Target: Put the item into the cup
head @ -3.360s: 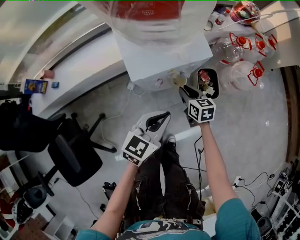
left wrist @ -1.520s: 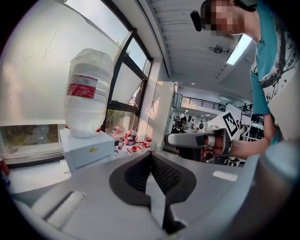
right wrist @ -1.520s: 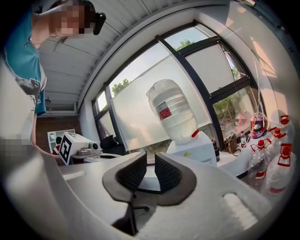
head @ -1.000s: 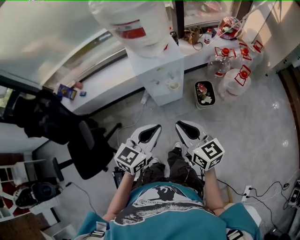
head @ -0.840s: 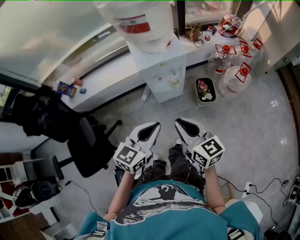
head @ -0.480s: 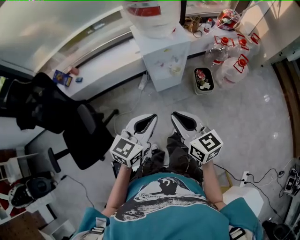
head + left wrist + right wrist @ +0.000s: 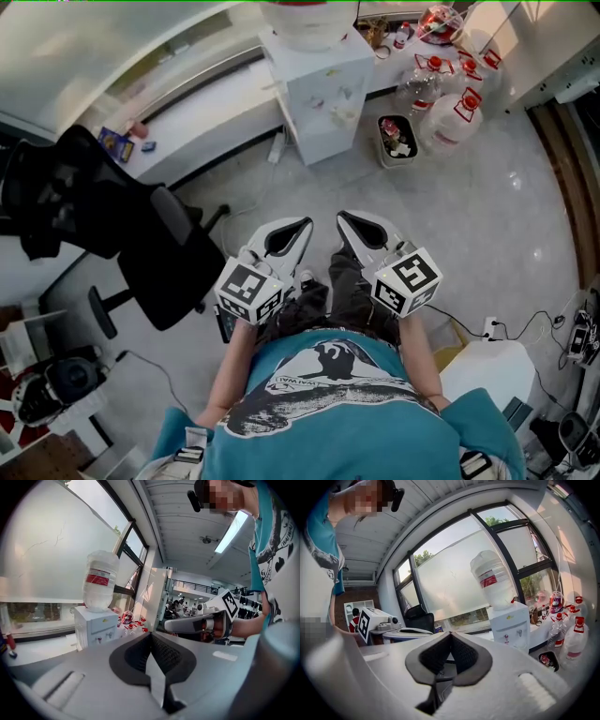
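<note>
Fingers [image 7: 165, 654] of the left gripper [image 7: 150, 635] are pressed together with nothing between them. The right gripper [image 7: 451, 634] has its fingers [image 7: 464, 657] closed on each other too, and it is equally empty. In the head view both are held side by side, low in front of the person's teal shirt [image 7: 319, 412], with their tips toward a white water dispenser [image 7: 328, 84] across the floor [image 7: 487, 216]. Each gripper's cube [image 7: 246, 289] carries black-and-white square markers. The bottle [image 7: 99, 585] on the dispenser wears a red band label, its print too small to read. Clear jugs [image 7: 455, 117] with red caps stand to the right of the dispenser, with a dark bin [image 7: 396, 139] between them. A blue packet [image 7: 114, 143] lies on the white sill [image 7: 206, 112], its lettering unreadable. A small pale shape [image 7: 340, 114] sits on the dispenser's front, well apart from both grippers. Whether it is the cup cannot be told.
</note>
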